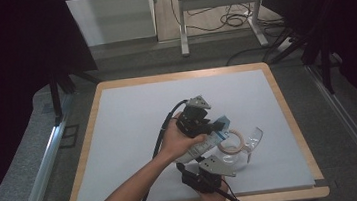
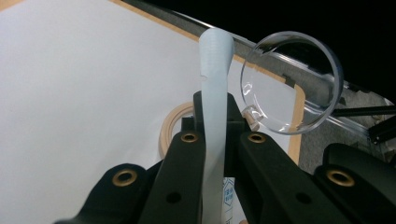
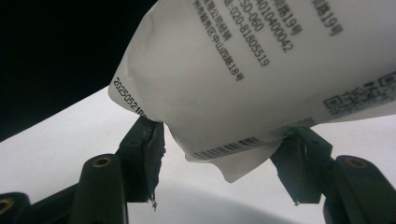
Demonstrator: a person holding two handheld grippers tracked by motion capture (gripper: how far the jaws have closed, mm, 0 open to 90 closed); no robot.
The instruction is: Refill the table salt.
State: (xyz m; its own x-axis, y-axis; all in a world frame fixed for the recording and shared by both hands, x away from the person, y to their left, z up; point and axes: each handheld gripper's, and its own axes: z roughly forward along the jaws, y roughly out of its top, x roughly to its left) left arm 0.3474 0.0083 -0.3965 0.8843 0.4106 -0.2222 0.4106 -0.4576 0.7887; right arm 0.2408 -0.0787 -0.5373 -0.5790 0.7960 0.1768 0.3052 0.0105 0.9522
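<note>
Gripping one white pouch [image 3: 243, 79] from both ends above the table [image 1: 133, 115].
Left gripper [image 2: 215, 126] pinches its thin edge; right gripper [image 3: 224, 154] clamps the bottom corners. Glass bowl [image 2: 292, 84] beyond, contents unclear.

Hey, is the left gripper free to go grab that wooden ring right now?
Probably not. The left gripper is shut on the pouch's edge, so its jaws are taken. The ring lies close behind on the mat, but the pouch would need releasing first.
</note>
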